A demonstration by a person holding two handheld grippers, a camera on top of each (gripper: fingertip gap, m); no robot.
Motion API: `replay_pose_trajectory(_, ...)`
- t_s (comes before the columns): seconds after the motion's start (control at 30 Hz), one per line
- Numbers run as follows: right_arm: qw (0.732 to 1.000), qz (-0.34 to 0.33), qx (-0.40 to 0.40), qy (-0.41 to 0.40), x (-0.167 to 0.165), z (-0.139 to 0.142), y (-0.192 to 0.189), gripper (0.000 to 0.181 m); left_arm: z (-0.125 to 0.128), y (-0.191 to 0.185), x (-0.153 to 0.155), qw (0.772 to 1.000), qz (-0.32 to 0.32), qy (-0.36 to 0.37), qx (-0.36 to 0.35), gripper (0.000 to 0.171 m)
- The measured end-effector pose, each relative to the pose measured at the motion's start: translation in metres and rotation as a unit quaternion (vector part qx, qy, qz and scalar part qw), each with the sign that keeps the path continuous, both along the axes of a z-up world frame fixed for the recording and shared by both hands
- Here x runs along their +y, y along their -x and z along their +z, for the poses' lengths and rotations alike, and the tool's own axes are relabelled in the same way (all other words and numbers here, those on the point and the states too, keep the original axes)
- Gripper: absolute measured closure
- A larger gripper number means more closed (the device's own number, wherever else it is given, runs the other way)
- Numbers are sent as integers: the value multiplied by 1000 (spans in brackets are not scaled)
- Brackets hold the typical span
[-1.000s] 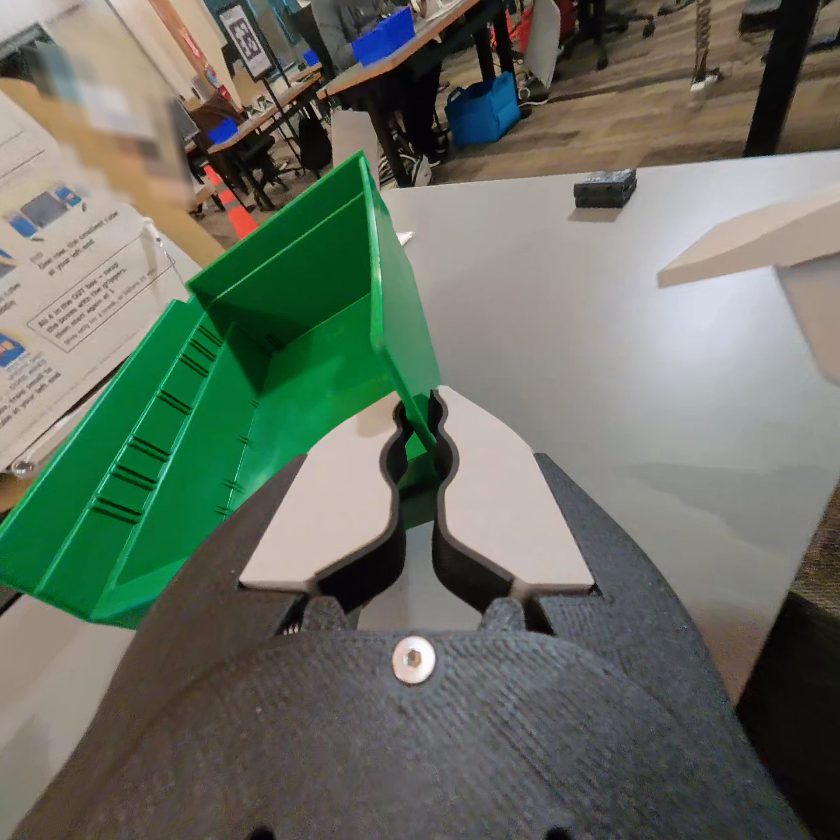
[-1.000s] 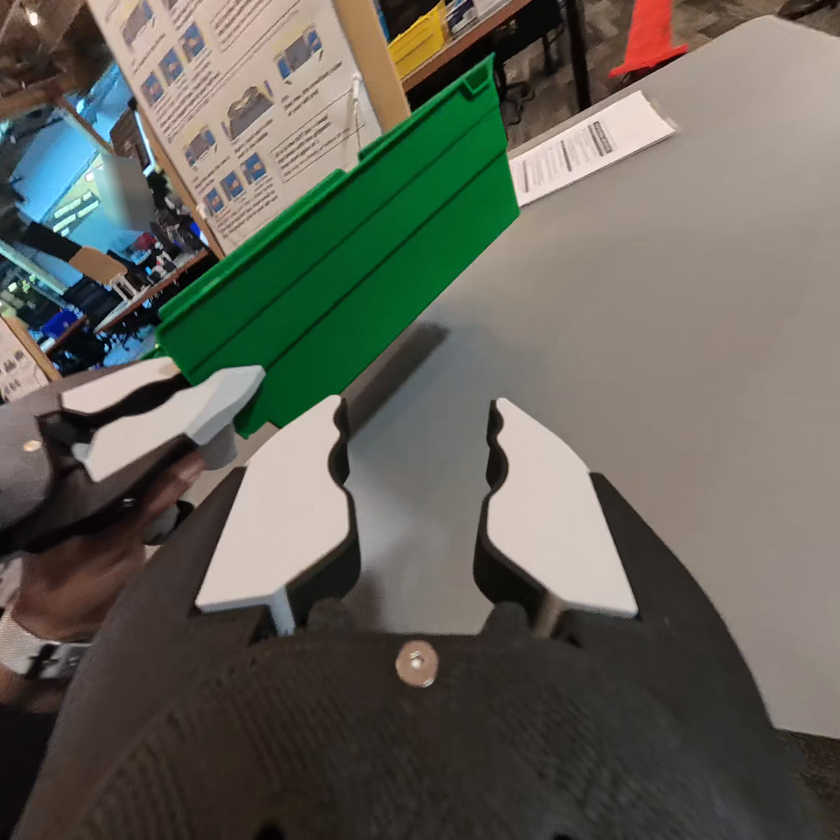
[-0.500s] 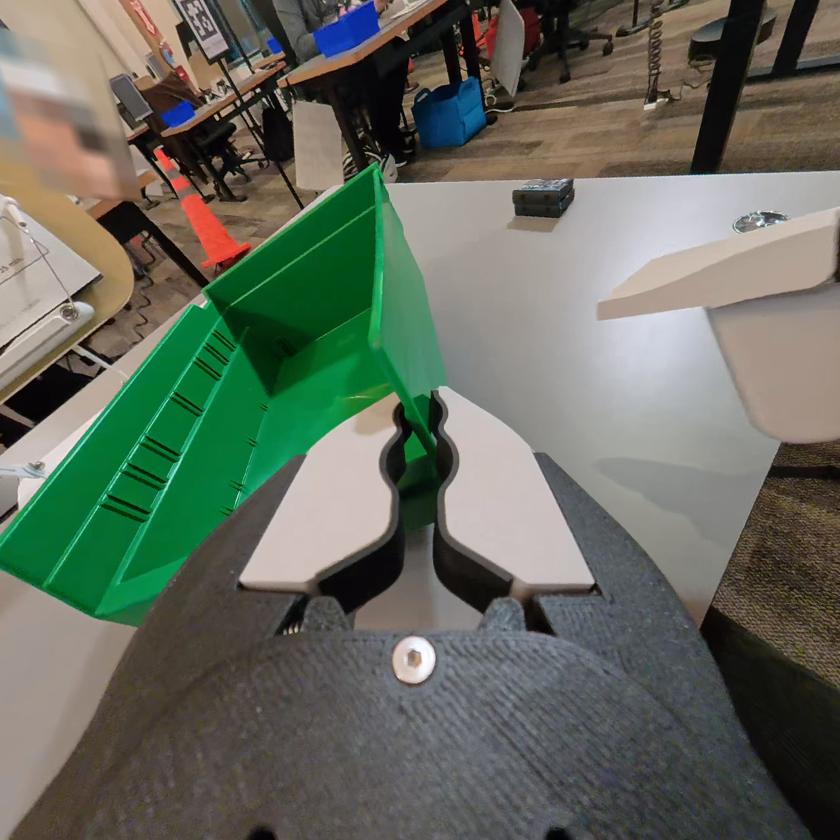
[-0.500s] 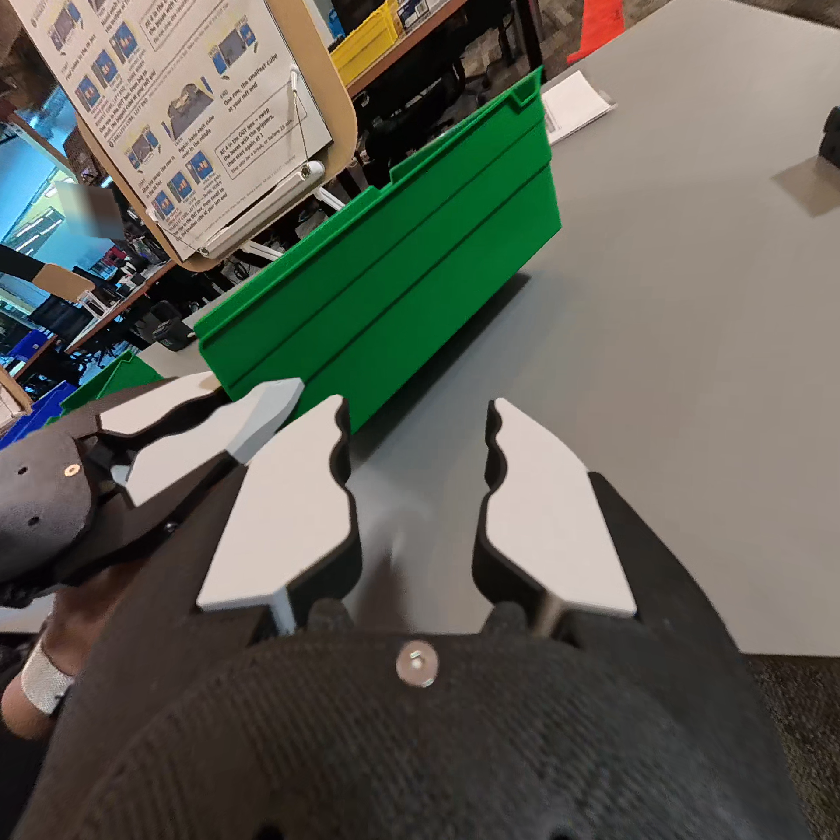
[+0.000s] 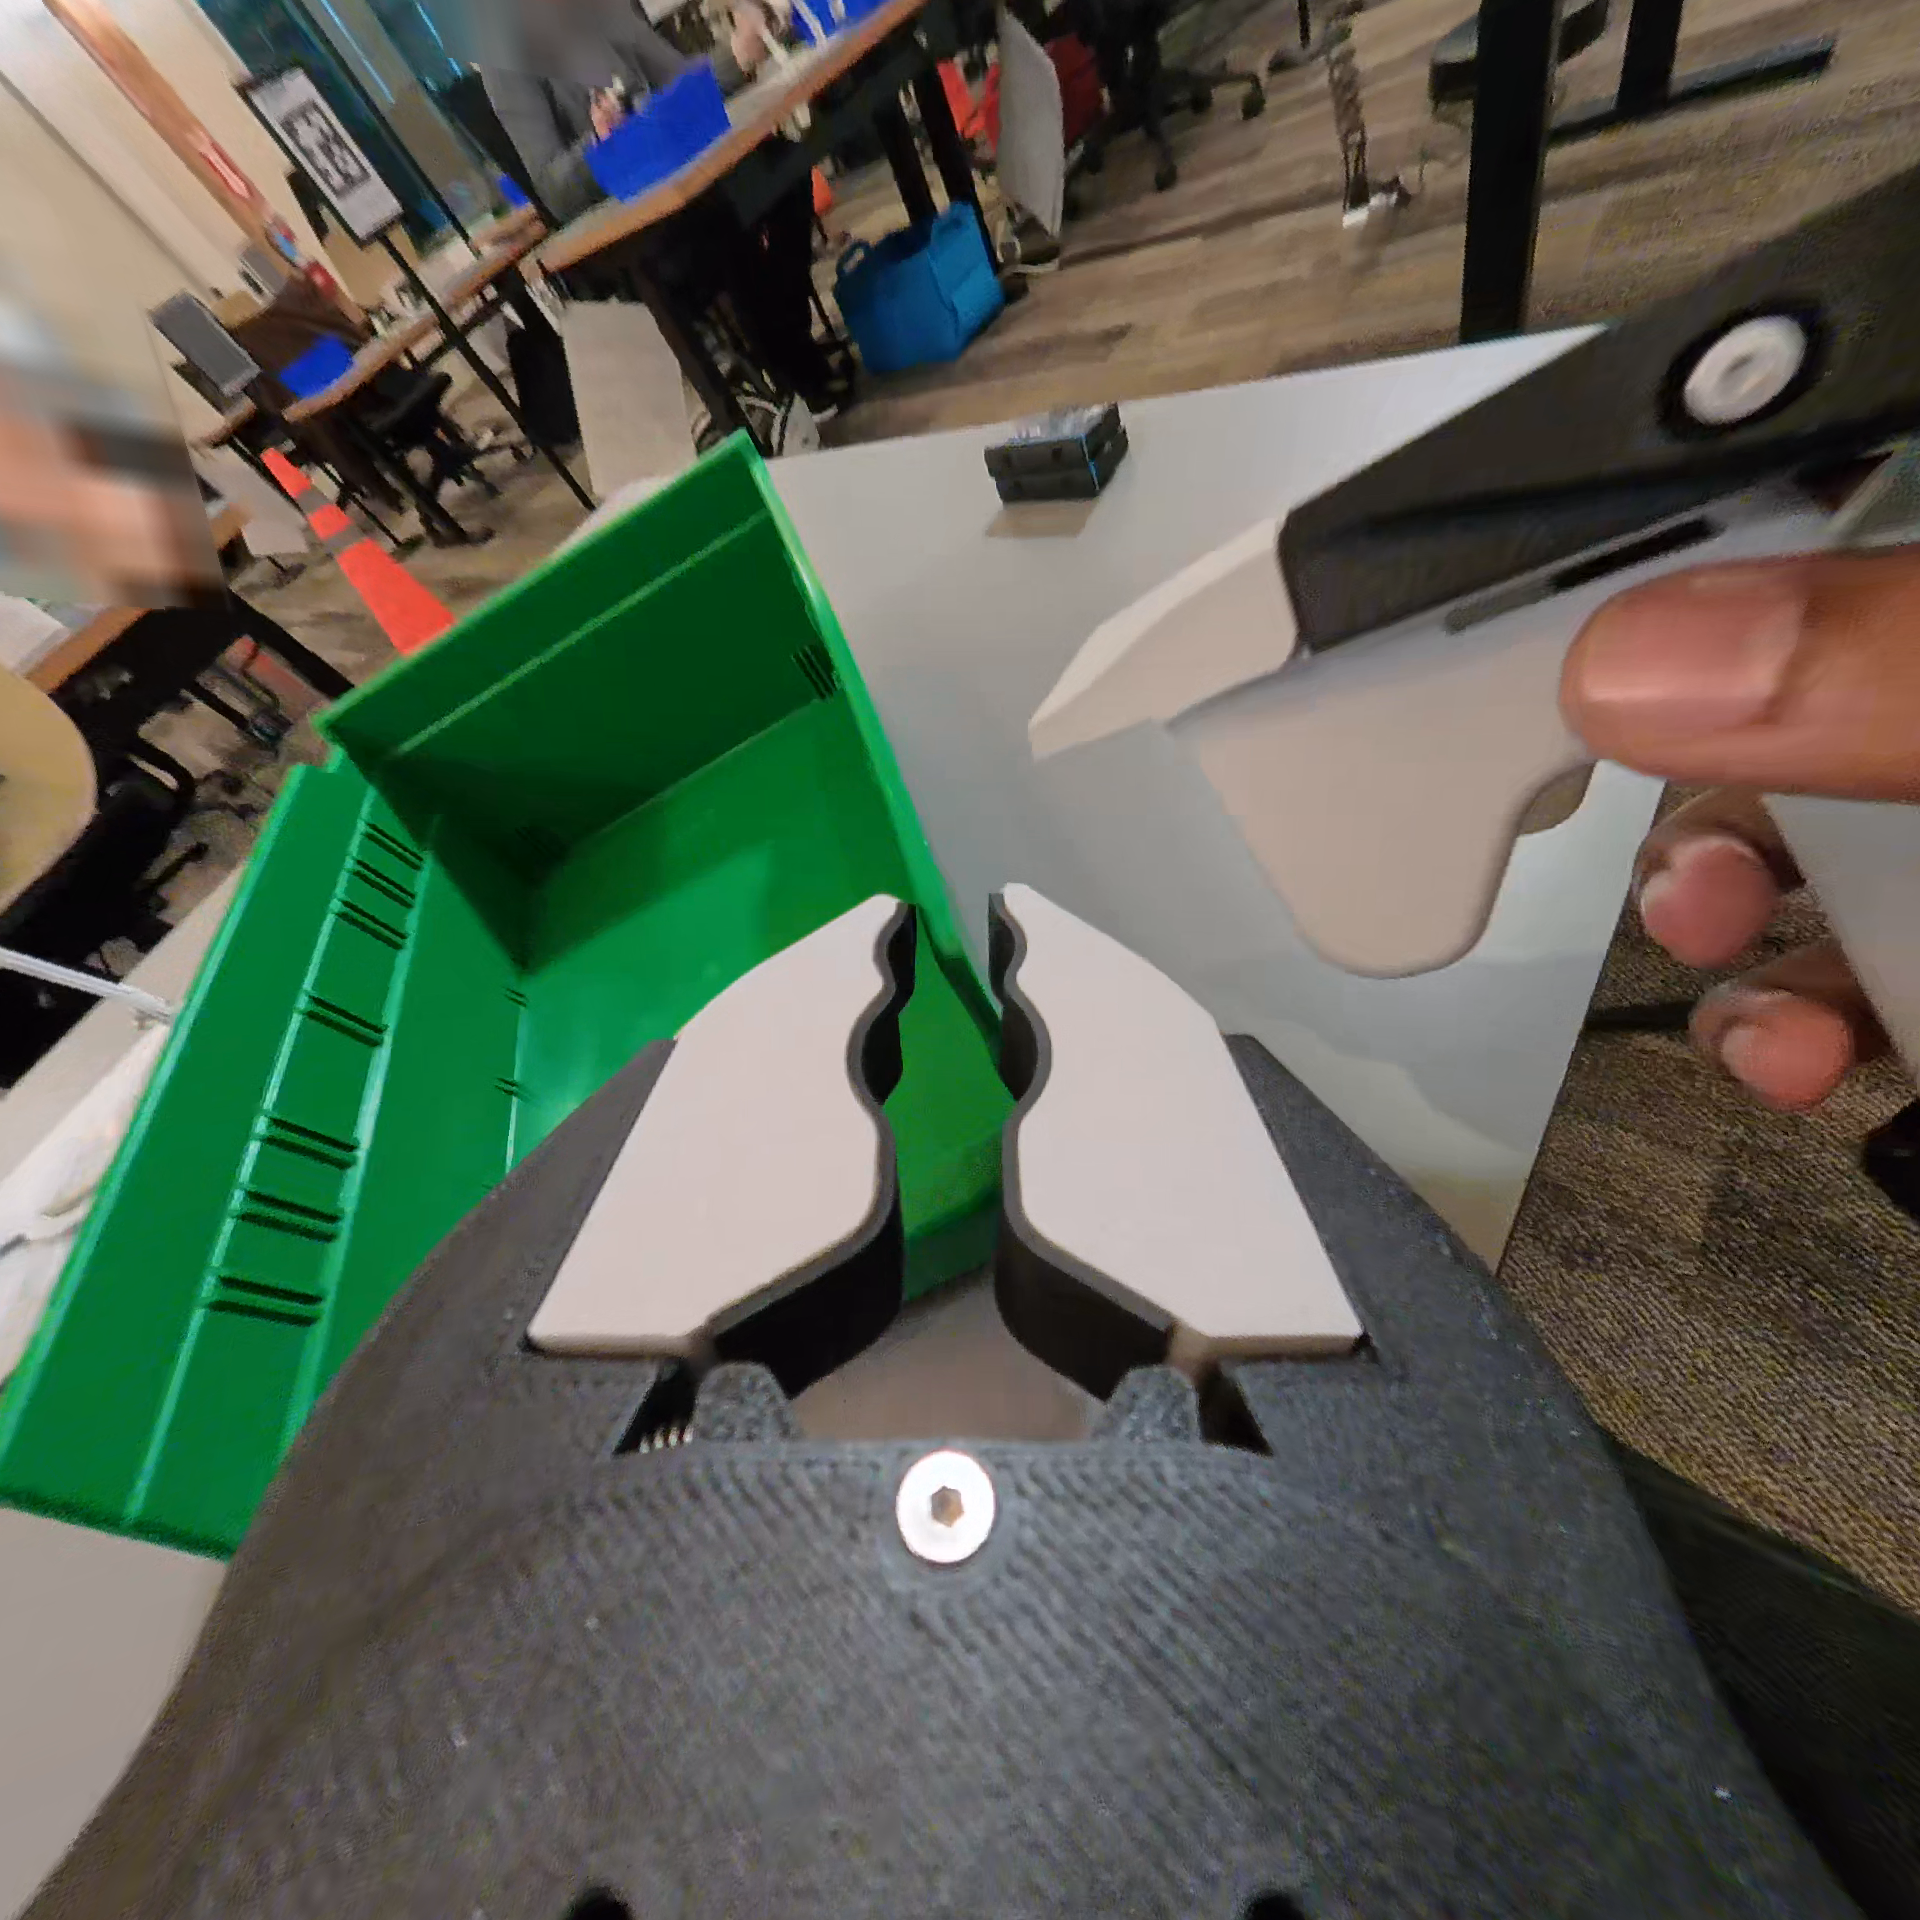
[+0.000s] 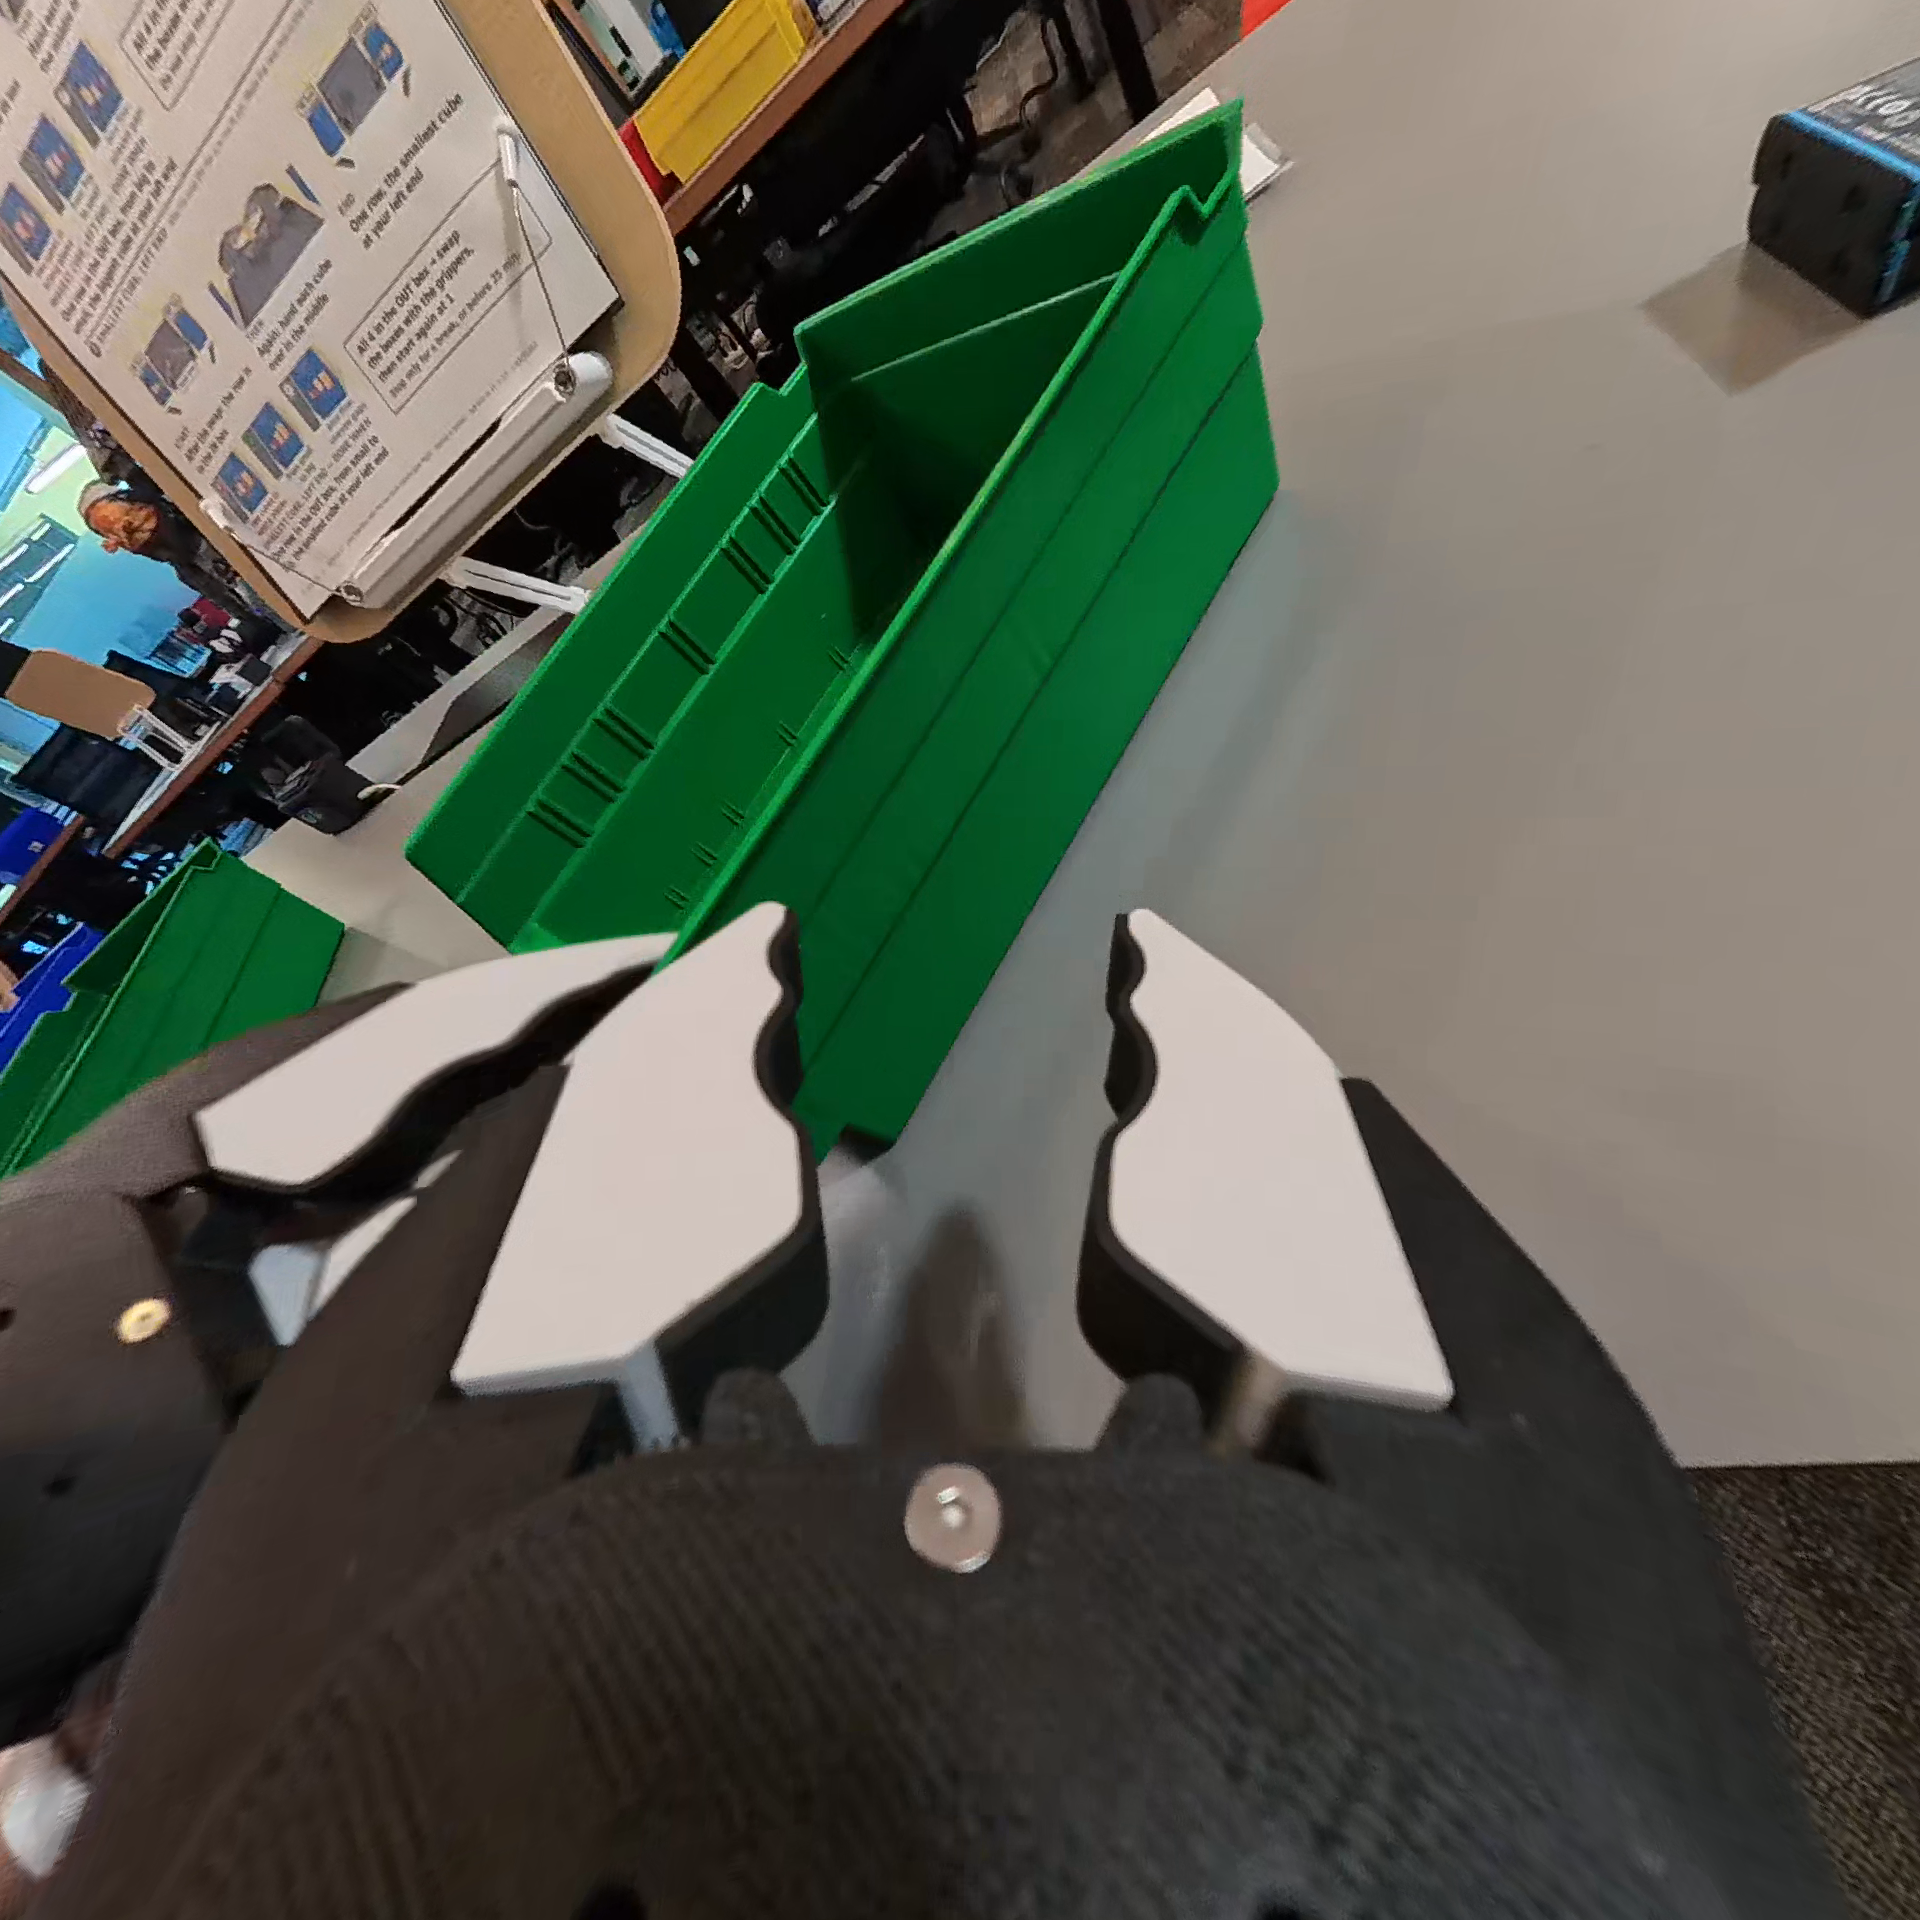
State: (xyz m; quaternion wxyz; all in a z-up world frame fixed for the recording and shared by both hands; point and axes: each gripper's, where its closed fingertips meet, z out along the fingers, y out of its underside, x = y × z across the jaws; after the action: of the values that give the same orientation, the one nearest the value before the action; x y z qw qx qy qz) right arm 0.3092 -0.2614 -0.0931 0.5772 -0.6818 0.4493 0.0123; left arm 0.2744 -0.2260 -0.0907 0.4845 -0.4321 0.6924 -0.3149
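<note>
Green bin (image 5: 582, 935) sits at the grey tabletop (image 6: 1558, 727) edge, its near wall clamped in the left claw (image 5: 951, 997); the right claw (image 6: 951, 1039), fingers apart and empty, has drawn in beside it.

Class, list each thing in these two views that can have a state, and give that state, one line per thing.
Left gripper: shut on the green bin's near wall.
Right gripper: open, empty, above the table beside the bin.
Green bin: empty, open top up, on the table.
Black box: lying on the table, apart from the bin.
Table: grey, bare around the bin.
</note>
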Motion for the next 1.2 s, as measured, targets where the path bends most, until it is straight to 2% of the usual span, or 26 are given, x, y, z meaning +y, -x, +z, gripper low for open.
replay_pose_trajectory(0.17,999,11,-36,5,3,9,5,122,21,31,8,1000,-14,21,-10,145)
replay_pose_trajectory(0.3,994,41,-96,39,19,17,22,112,39,86,42,998,-19,63,7,136)
replay_pose_trajectory(0.4,985,49,-141,87,33,13,36,104,47,126,99,996,26,77,37,128)
replay_pose_trajectory(0.5,977,69,-160,125,53,5,53,93,57,158,170,991,109,79,18,129)
replay_pose_trajectory(0.63,957,71,-182,214,69,-21,48,94,55,196,243,979,193,66,-6,129)
replay_pose_trajectory(0.7,947,69,-188,250,68,-31,38,104,50,210,278,970,241,44,-5,127)
replay_pose_trajectory(0.73,951,69,-181,242,68,-31,35,110,48,217,294,964,265,34,-8,126)
replay_pose_trajectory(0.8,959,65,-159,227,64,-30,27,137,46,232,322,951,308,18,-18,125)
replay_pose_trajectory(0.87,966,72,-134,208,58,-31,17,140,43,247,345,940,341,7,-27,123)
replay_pose_trajectory(1.03,974,40,-115,192,23,-30,-27,160,38,269,378,924,377,50,-27,121)
replay_pose_trajectory(1.2,959,53,-172,219,-12,-25,-74,175,26,284,402,911,404,80,-14,120)
